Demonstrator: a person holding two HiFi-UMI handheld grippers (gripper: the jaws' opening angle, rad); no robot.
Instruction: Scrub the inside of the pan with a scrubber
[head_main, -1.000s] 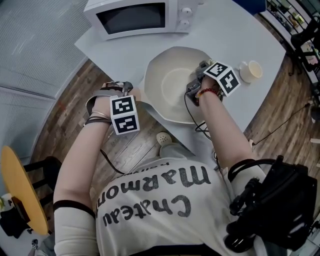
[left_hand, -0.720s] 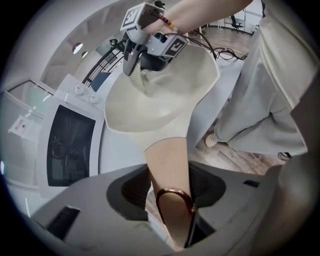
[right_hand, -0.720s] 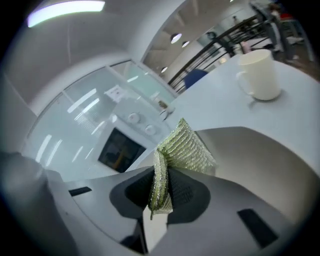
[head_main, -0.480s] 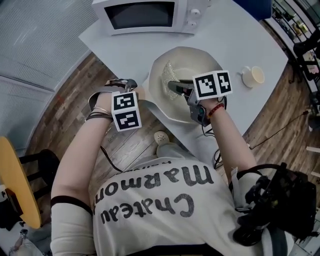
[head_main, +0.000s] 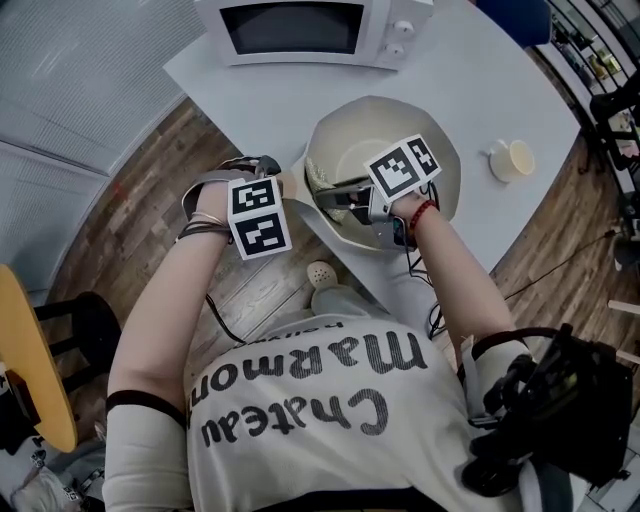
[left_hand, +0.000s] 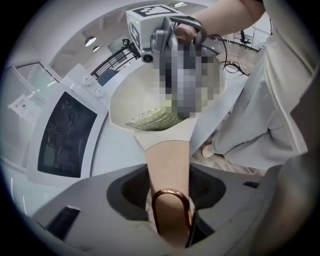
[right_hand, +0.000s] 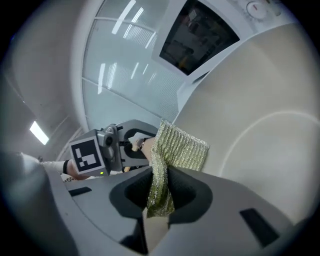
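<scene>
One ribbed, perhaps metallic scrubber; round pan

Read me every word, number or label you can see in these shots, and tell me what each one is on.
"Chateau Marmon": large print on the person's shirt, upside down in the head view; the second word's end curves out of sight.
Smaller print higher on the shirt: too small to read.
Microwave knob markings: too small to read.
Left marker cube and right marker cube: black-and-white square patterns only, no letters.
</scene>
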